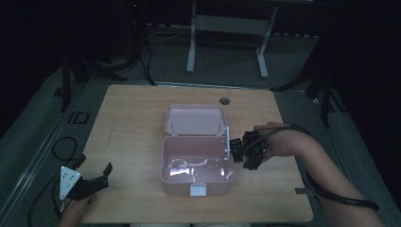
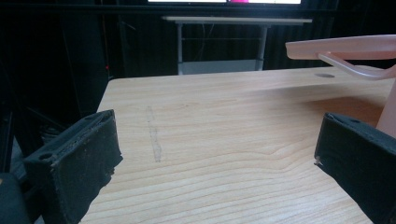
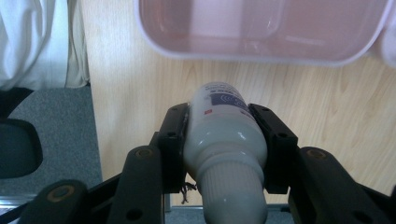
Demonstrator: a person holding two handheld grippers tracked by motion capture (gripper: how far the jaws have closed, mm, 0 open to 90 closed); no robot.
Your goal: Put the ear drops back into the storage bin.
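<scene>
An open pink box (image 1: 163,161) stands in the middle of the wooden table (image 1: 127,127), its lid (image 1: 194,119) folded back flat behind it. Just right of the box, my right gripper (image 1: 239,150) is shut on a white bottle (image 3: 224,135). In the right gripper view the bottle lies between the jaws of that gripper (image 3: 218,112), its labelled end pointing at the box rim (image 3: 261,58). My left gripper (image 1: 94,165) stands open near the table's front left corner. Its jaws (image 2: 215,154) are wide apart over bare wood, with the box lid (image 2: 345,46) at the far right.
A white latch (image 1: 198,190) sits on the box's front wall. A round cable hole (image 1: 224,100) lies near the table's back edge. A white table frame (image 1: 227,28) stands beyond. Cables (image 1: 64,146) trail on the floor at the left. A white cloth (image 3: 37,42) hangs by the table edge.
</scene>
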